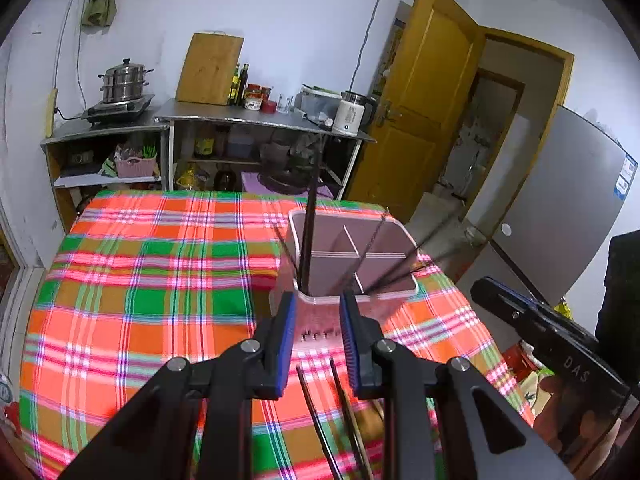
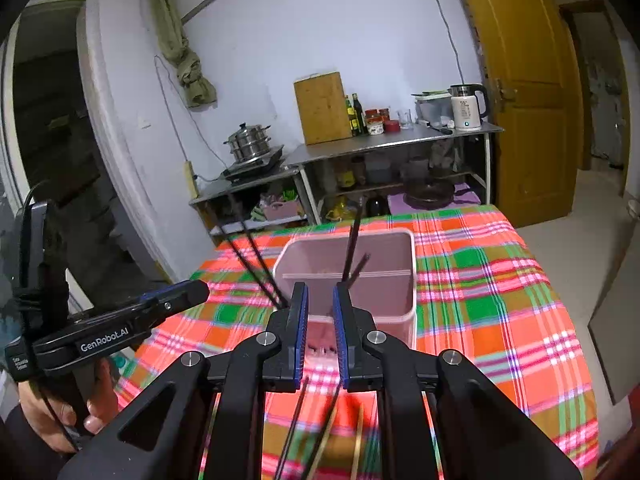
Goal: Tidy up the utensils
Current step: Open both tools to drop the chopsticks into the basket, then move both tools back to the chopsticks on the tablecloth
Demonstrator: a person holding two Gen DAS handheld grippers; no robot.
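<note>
Both tools, left tool and right tool, stand apart, empty; utensil holder directly ahead, loose chopsticks beneath.

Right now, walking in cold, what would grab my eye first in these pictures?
Probably the loud orange, green and pink plaid tablecloth covering the table. Next, the pale pink plastic divided utensil box standing on it, with thin dark chopsticks sticking up out of it. In the foreground, two black claws with blue pads, the left claw and the right claw, both stand open just in front of the box.
</note>
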